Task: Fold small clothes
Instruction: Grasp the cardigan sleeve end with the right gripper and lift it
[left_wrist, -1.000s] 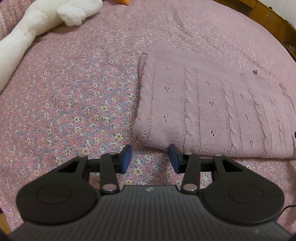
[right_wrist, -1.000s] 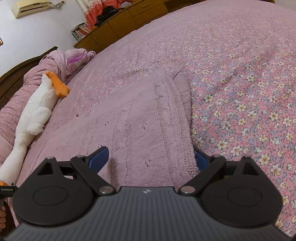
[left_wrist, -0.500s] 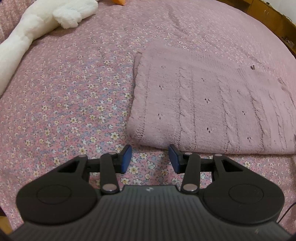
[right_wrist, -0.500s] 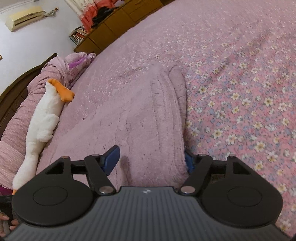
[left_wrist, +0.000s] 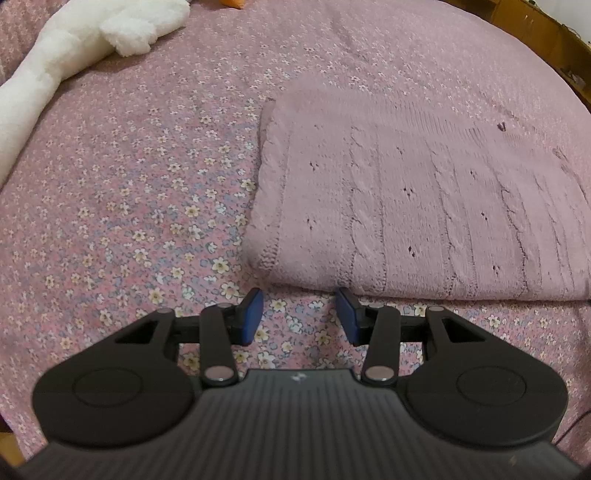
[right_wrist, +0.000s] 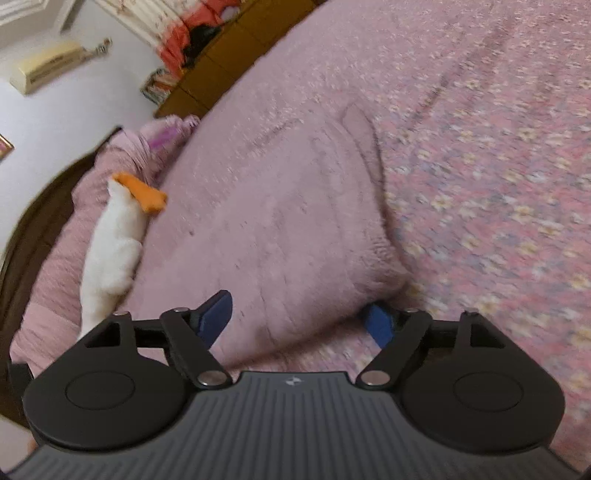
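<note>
Pink cable knit, that's the folded sweater (left_wrist: 424, 206), lying flat on the flowered bedspread (left_wrist: 140, 206). The left hand-held gripper (left_wrist: 299, 317) hovers just short of the sweater's near edge, blue pads parted, only bedspread between them. Over on the other side, the right hand-held gripper (right_wrist: 295, 317) is straddling a lifted corner of the sweater (right_wrist: 288, 221), jaws opening, one pad above the knit, one tucked under its edge, not pressing. A white plush toy (right_wrist: 110, 251) with an orange beak lies well beyond, left of that gripper.
</note>
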